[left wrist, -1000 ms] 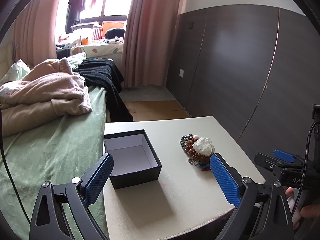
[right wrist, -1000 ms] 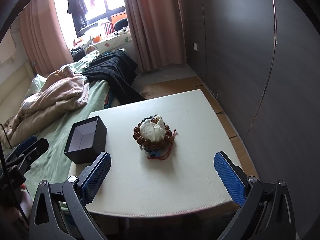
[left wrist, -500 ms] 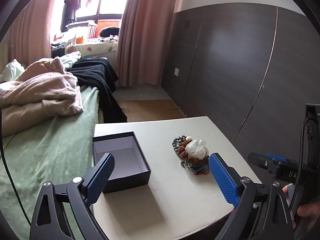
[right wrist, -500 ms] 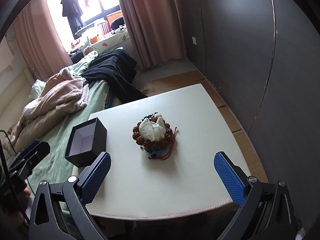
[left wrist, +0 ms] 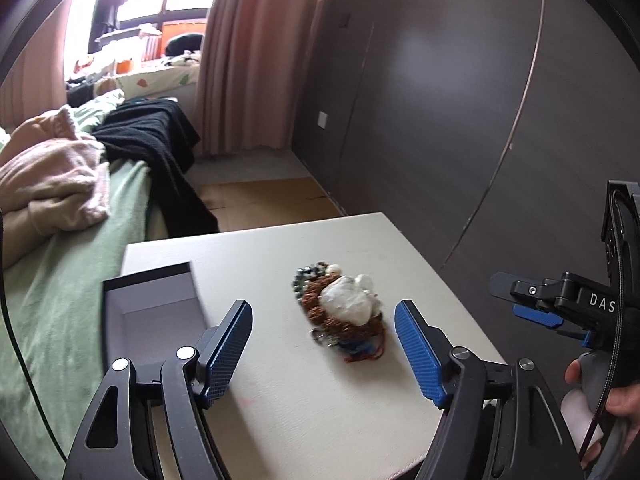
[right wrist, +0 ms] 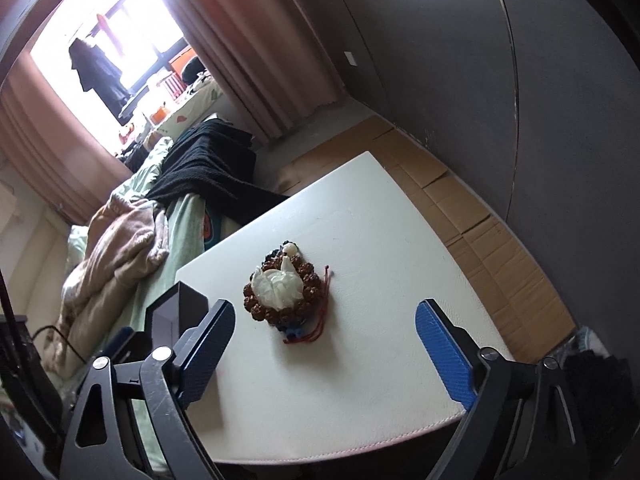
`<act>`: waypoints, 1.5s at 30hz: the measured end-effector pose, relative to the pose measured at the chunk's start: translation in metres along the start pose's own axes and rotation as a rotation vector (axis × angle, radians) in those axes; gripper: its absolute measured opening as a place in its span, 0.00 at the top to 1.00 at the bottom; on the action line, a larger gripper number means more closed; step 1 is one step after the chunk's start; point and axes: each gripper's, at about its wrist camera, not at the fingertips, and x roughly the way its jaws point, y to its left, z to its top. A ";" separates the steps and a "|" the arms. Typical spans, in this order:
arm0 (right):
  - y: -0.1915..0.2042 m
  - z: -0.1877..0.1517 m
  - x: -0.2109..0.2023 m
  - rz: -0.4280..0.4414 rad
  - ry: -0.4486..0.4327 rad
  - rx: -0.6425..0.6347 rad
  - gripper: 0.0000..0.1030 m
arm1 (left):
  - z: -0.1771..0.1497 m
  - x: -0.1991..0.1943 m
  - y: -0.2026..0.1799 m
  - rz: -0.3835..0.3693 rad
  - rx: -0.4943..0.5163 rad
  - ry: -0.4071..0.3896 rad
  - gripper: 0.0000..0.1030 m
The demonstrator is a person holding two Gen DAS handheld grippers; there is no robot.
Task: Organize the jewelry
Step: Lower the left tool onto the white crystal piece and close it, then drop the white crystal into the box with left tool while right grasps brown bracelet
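Jewelry [left wrist: 340, 312], a heap of brown bead bracelets with a pale, translucent lump on top and a red cord trailing from it, sits at the centre of the white table [left wrist: 280, 420] in both wrist views, touching neither gripper. The open black box [left wrist: 148, 312] stands at centre left of the left wrist frame, near the table's left edge and apart from the heap.

Your left gripper [left wrist: 324, 344] frames the heap between its 2 blue pads (the heap shows in the gap, but the pads press on nothing); its jaws have just been closing and now stand fairly wide with nothing held. Your right gripper [right wrist: 326, 350] points down at the same heap from the lower part of its frame, tilted so the table runs diagonally; its jaws have also just been closing a little, stand wide, and carry nothing.

Both tools appear aimed at 1 small pile, and that looks like the main risk: 2 sets of fingers meeting over it could knock each other or scatter the strands. The heap is loose and layered, so a pinch may lift only the top lump or 1 strand and drag the rest across the table by the cord. The left pad is also close to the box wall in the left wrist view, and a sweep could shove the box toward the table's edge.
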 end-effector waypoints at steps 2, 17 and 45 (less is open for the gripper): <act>-0.004 0.004 0.003 -0.005 0.002 0.014 0.11 | 0.001 0.007 -0.006 -0.008 0.011 0.009 0.28; -0.046 0.022 0.030 0.017 0.056 0.154 0.16 | 0.002 0.089 -0.042 -0.013 0.058 0.149 0.36; -0.010 0.010 0.095 0.147 0.234 0.157 0.56 | 0.021 0.037 0.015 -0.062 -0.082 0.018 0.99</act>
